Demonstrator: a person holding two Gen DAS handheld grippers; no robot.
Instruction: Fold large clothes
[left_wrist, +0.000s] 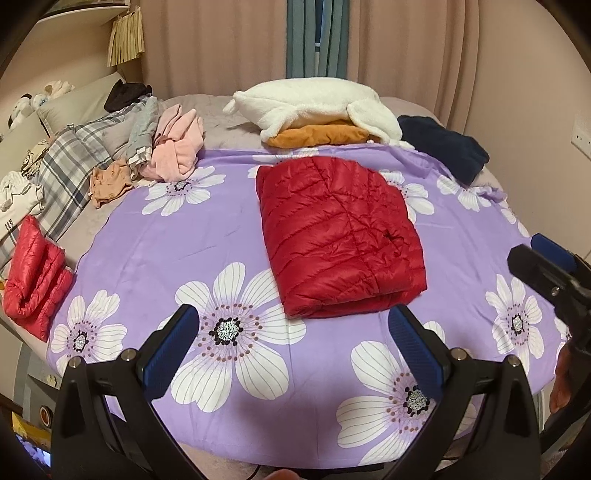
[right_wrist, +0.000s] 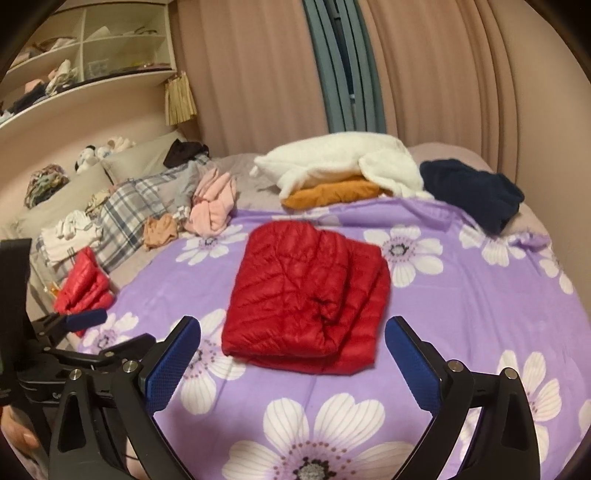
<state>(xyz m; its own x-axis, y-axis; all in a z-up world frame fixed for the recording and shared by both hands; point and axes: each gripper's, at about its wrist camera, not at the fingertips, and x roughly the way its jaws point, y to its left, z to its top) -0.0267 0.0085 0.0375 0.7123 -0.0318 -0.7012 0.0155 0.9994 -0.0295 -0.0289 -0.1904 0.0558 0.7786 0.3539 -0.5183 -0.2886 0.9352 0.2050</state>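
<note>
Left wrist view: red jacket (left_wrist: 341, 236) lies folded mid-sheet (left_wrist: 155, 236) at 12 o'clock, both grippers (left_wrist: 295, 350) (right_wrist: 293, 360) released and empty; judged next, lift it squarely by opposite edges.

Pink pleated curtains (right_wrist: 266, 74), grey-blue curtain strip (right_wrist: 343, 74), cream wall shelves (right_wrist: 92, 48), bed (left_wrist: 221, 107), white wall socket (left_wrist: 581, 134)

Folded quilted jacket (left_wrist: 341, 236): deep red, stitched in slanting lines. Bedspread (left_wrist: 147, 251): lilac, printed with large white flowers (dark dotted centres). Second puffer garment (left_wrist: 33, 280): brighter red. Fleece (left_wrist: 314, 103): white, over an ochre garment (left_wrist: 321, 134). Far-right bundle (left_wrist: 443, 147): navy. Crumpled top (left_wrist: 177, 147): pale pink. Pillow (left_wrist: 66, 173): grey-and-white plaid. Claw pads (left_wrist: 170, 350): blue on black frames. Curtains (left_wrist: 221, 44): dusty pink.
</note>
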